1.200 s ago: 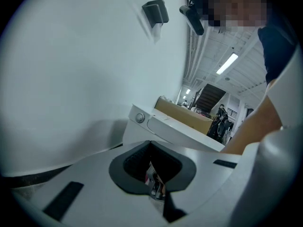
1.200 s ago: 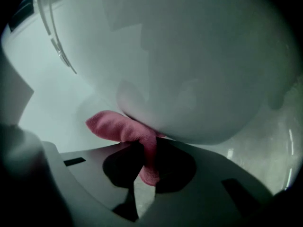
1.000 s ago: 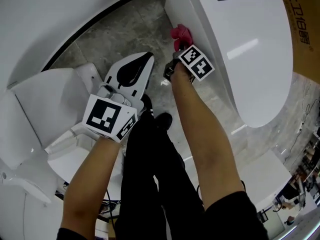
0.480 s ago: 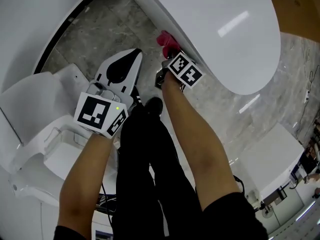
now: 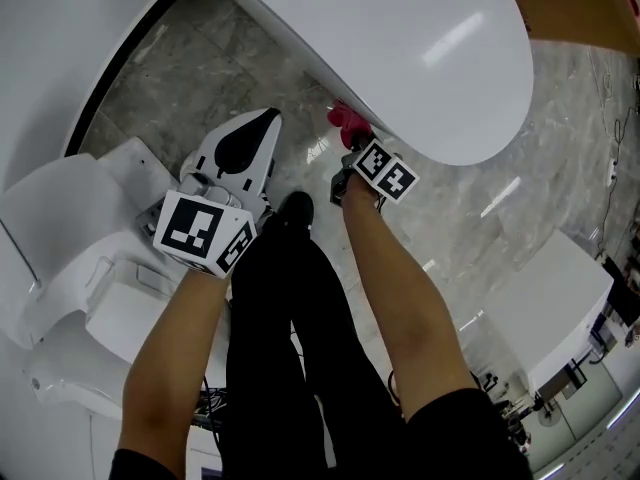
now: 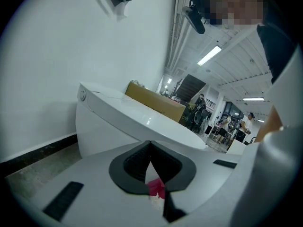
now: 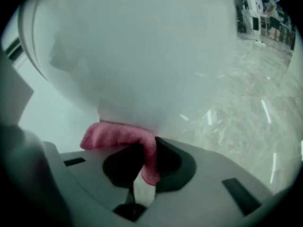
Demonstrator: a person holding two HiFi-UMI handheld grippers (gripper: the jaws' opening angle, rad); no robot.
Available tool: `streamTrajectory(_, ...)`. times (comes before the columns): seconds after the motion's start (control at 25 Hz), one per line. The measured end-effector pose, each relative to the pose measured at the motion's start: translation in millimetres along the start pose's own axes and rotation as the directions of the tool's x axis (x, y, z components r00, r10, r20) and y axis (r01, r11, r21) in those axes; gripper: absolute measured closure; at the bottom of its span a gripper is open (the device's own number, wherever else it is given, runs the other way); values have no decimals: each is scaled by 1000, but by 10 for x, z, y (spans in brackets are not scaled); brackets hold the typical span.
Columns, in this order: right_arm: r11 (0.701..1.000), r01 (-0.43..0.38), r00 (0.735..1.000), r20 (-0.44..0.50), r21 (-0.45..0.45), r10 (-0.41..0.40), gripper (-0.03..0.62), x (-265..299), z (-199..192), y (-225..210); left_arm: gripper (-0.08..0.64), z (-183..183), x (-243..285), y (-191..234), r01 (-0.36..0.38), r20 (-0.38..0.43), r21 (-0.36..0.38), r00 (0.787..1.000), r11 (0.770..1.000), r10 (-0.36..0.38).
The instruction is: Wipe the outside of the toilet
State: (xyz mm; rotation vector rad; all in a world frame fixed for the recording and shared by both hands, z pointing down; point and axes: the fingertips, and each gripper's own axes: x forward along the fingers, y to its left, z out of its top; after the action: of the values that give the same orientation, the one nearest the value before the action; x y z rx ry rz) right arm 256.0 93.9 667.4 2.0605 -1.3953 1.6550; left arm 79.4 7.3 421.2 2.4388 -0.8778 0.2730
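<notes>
The white toilet [image 5: 400,48] fills the top of the head view, lid down, its rounded front end pointing right. My right gripper [image 5: 355,143] is shut on a pink cloth [image 5: 346,118] and holds it against the bowl's outer side, just under the rim. In the right gripper view the cloth [image 7: 118,135] is folded between the jaws of the right gripper [image 7: 147,148] and pressed to the curved bowl [image 7: 132,51]. My left gripper [image 5: 268,120] hovers over the floor left of the toilet, shut and holding nothing. It [image 6: 150,145] looks at the toilet's side [image 6: 123,117].
Another white fixture [image 5: 70,228] stands at the lower left and a white curved wall [image 5: 50,28] at the top left. The person's black trousers [image 5: 290,308] and shoe [image 5: 296,208] are between the grippers. A cardboard box [image 5: 580,8] sits behind the toilet, a white block [image 5: 560,308] to the right.
My right gripper has slid the pink cloth along the toilet's side toward its rounded front end. The head view has swung with it. The left gripper stayed shut beside the legs.
</notes>
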Motion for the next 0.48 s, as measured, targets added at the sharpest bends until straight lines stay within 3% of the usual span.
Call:
streamTrajectory(0.12, 995, 96, 995, 18, 34, -97, 525, -141, 66, -458, 545, 9, -6, 39, -8, 1, -4, 1000, 1000, 8)
streamTrajectory(0.24, 988, 155, 988, 15, -20, -154, 525, -381, 117, -815, 545, 16, -80, 68, -23, 4, -15, 1000, 1000, 23)
streamTrajectory(0.36, 989, 91, 994, -51, -121, -97, 525, -650, 96, -827, 545, 113, -175, 39, -36, 17, -29, 999, 999, 36)
streamTrajectory(0.48, 970, -52, 990, -139, -237, 20, 525, -897, -18, -449, 545, 211, -281, 76, -48, 34, -47, 998, 998, 50)
